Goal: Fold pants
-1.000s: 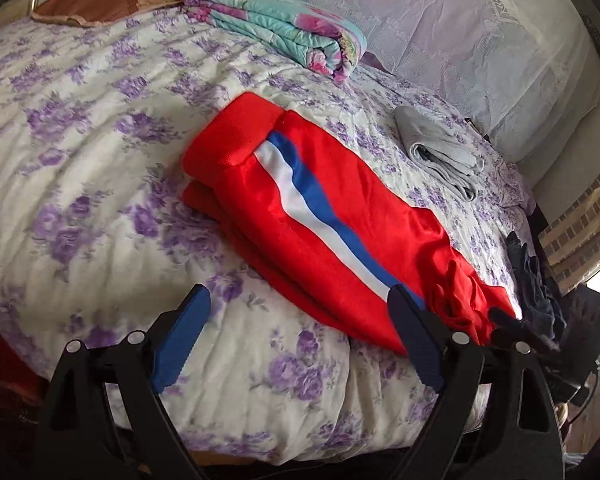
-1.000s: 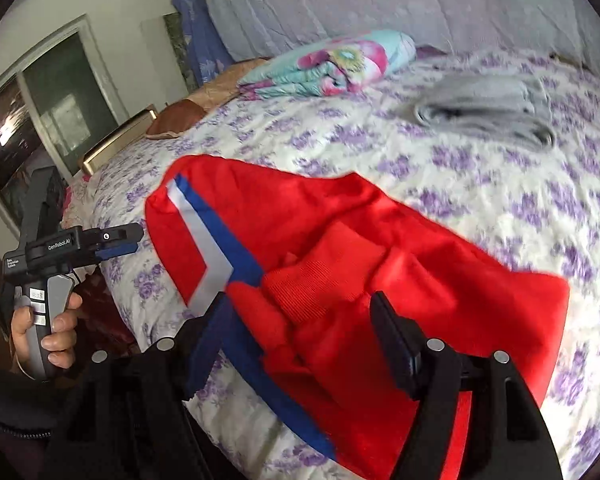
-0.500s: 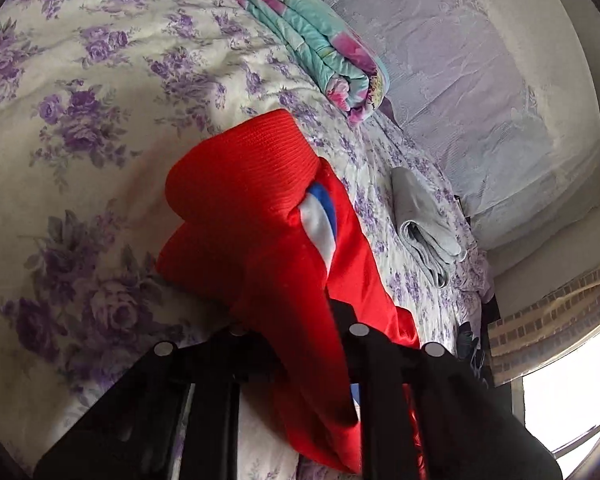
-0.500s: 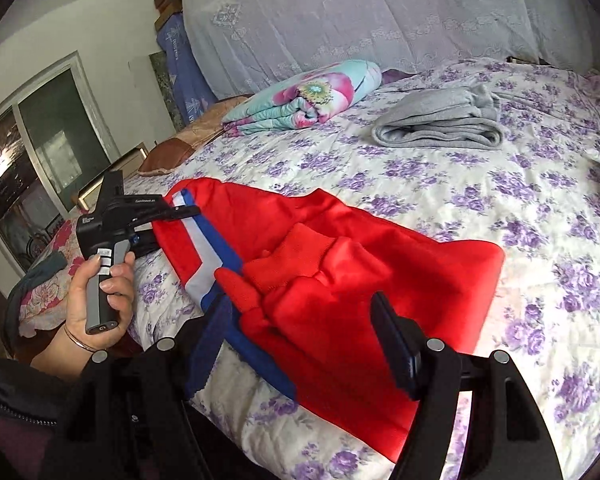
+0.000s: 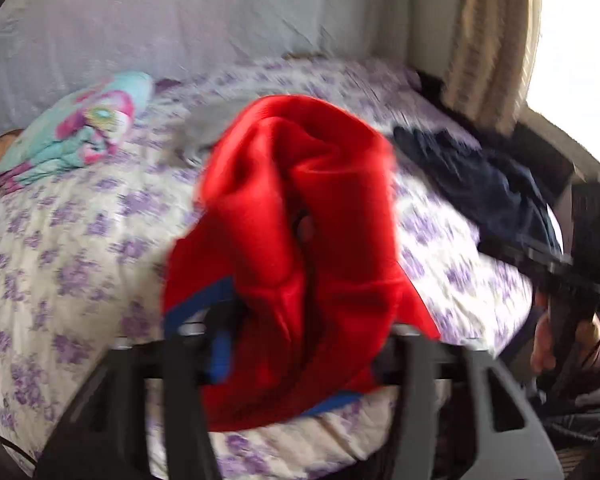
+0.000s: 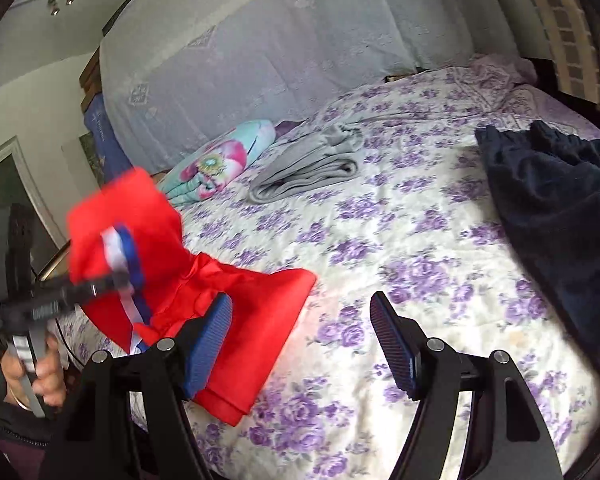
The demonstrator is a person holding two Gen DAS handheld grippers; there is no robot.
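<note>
The red pants point(image 5: 300, 220) with a white and blue side stripe fill the middle of the left wrist view. My left gripper point(image 5: 300, 344) is shut on their leg end and holds it lifted above the bed; it also shows at the left of the right wrist view point(image 6: 100, 292). In that view the pants point(image 6: 228, 292) hang from it, the rest lying near the bed's front left edge. My right gripper point(image 6: 300, 336) is open and empty, its left pad just beside the red cloth.
The bed point(image 6: 400, 240) has a purple-flowered quilt. Folded grey pants point(image 6: 312, 168) and a teal floral blanket point(image 6: 216, 160) lie at the back. A dark navy garment point(image 6: 560, 208) lies at the right edge. A draped headboard stands behind.
My left gripper closed on the pants' leg end, then lifted and swung it up and over toward the waist. My right gripper stayed open and shifted right, off the cloth.
</note>
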